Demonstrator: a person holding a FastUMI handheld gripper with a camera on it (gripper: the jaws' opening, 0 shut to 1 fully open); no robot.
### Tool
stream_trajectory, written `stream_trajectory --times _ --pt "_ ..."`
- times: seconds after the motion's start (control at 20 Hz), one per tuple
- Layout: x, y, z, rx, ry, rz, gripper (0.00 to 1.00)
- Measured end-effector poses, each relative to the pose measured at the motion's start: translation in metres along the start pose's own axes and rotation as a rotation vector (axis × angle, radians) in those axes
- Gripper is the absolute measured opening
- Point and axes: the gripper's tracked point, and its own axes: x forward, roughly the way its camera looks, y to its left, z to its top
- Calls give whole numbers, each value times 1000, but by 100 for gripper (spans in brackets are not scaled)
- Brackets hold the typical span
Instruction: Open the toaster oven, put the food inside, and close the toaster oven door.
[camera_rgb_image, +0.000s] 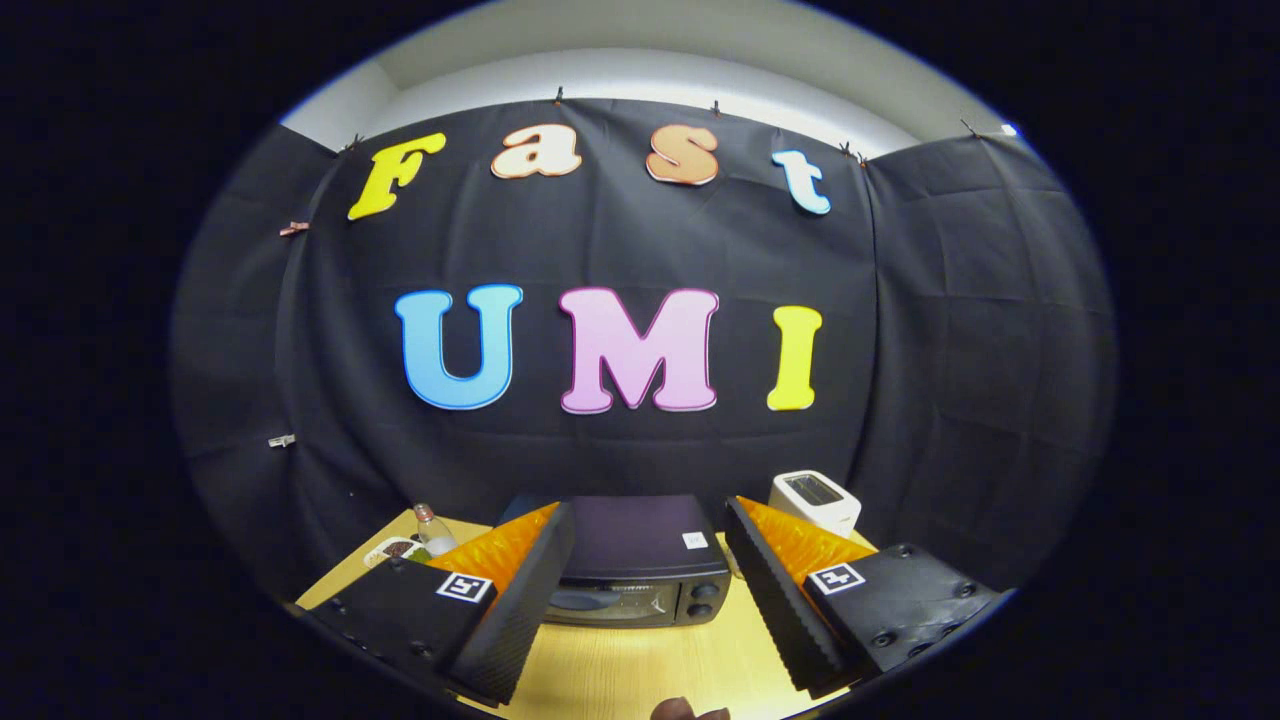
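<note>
There is one toaster oven (640, 575), one white toaster (815, 500), one small bottle (433, 529) and one shallow dish (392, 549), all standing on one wooden table (620, 670). The gripper (640, 600) has its two fingers spread wide apart, and they hold nothing; they hang above the table. The toaster oven stands just ahead of the fingers, seen in the gap between them. It is a dark box with a flat dark top, where a small white sticker sits near the right side. Its glass door in front is closed, and two round knobs (700, 600) are placed one over the other at the right of the door. The white toaster is beyond the right finger, behind the oven, and it has one slot on top. The bottle stands upright beyond the left finger, with a pale cap. Just beside it lies the dish, holding some dark food; what the food is I cannot tell. Something small and rounded shows at the near table edge, too little to name.
</note>
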Motion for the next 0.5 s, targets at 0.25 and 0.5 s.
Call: stream_trajectory --times 0.25,0.5 --pt "-24 -2 40 -11 -64 7 98" --pt "-37 -3 53 16 -87 15 98"
